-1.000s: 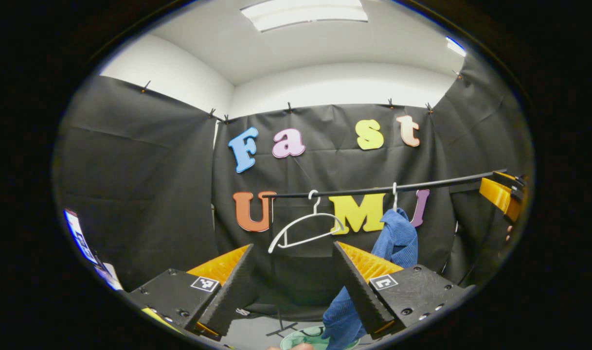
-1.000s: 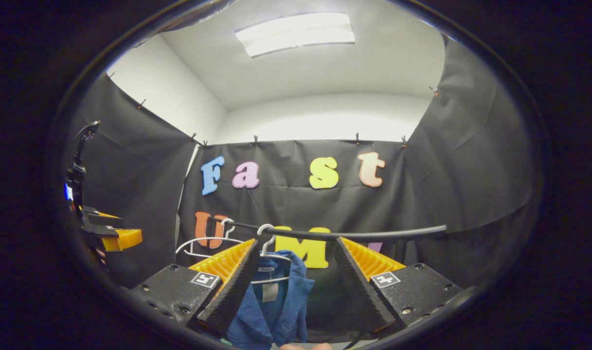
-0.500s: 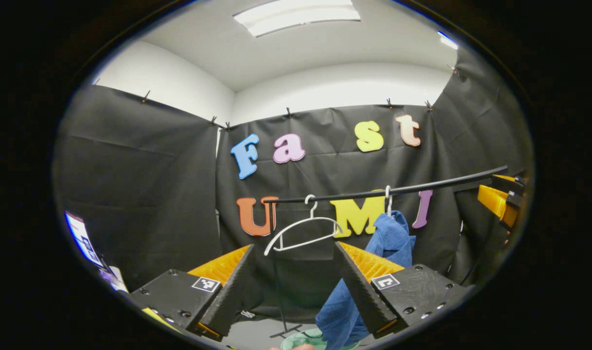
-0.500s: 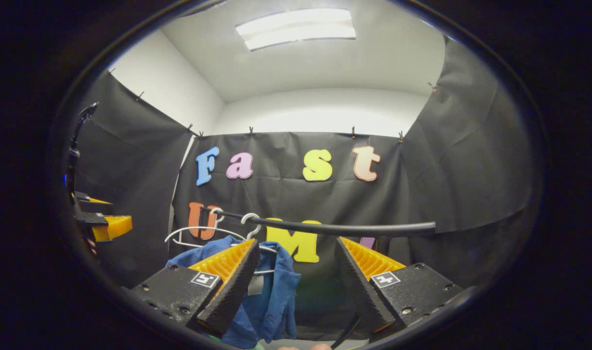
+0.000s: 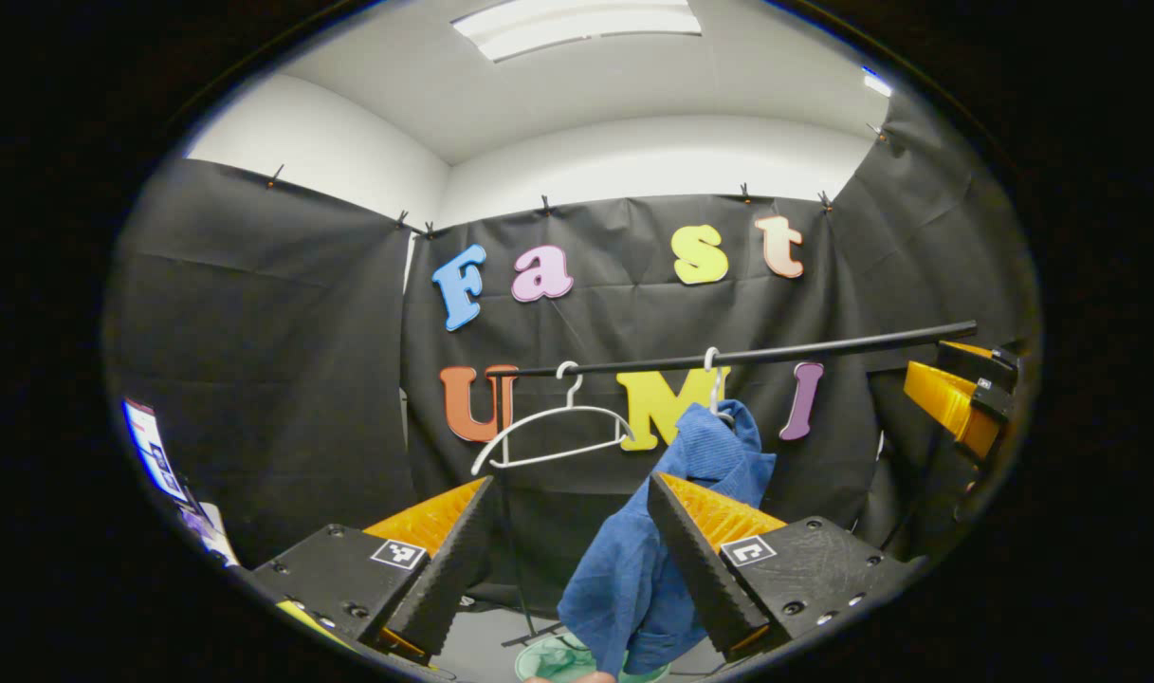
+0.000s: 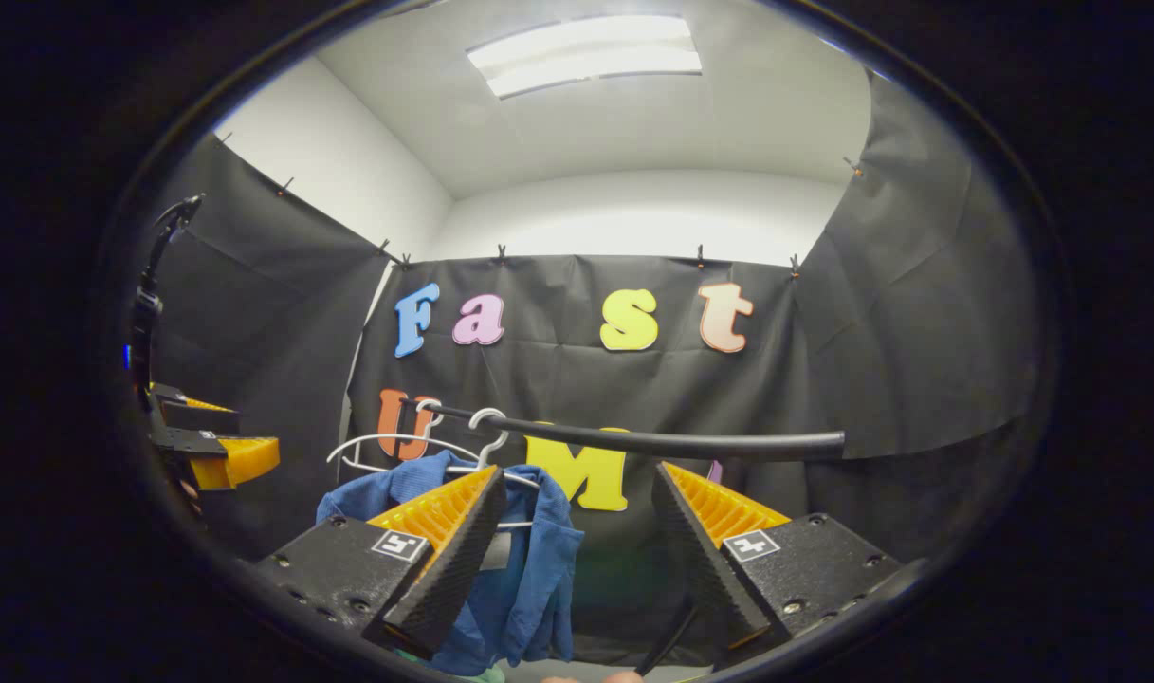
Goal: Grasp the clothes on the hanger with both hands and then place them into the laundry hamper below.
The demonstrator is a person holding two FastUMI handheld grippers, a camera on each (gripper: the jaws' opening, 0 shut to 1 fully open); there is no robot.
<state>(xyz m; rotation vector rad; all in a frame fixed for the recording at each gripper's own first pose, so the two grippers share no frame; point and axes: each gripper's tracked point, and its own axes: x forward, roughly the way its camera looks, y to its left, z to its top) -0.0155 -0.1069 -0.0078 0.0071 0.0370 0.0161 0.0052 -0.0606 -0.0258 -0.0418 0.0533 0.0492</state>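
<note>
1. Since a second ago the blue garment has slid leftward in the left gripper view, from behind the right-hand finger into the gap between the fingers; in the right gripper view it has spread wider behind the left-hand finger.
2. The left gripper has its jaws wide apart, holding nothing. The garment hangs beyond them, its lower folds showing in the gap and partly hidden behind the right-hand finger; whether it touches that finger cannot be told.
3. The right gripper also has its jaws wide apart and empty. The blue garment hangs behind the left-hand finger and reaches into the left part of the gap.
4. One garment is there, draped on one white hanger.
5. A second white hanger hangs bare, just beside the first, so there are two hangers in all.
6. Both hooks sit on one black rail, which runs across in front of the black cloth wall.
7. Below the garment, at the bottom edge of the left gripper view, a bit of a pale green laundry hamper shows; the garment's lowest fold hangs above its rim.
8. At the right edge of the left gripper view the other gripper shows farther off.
</note>
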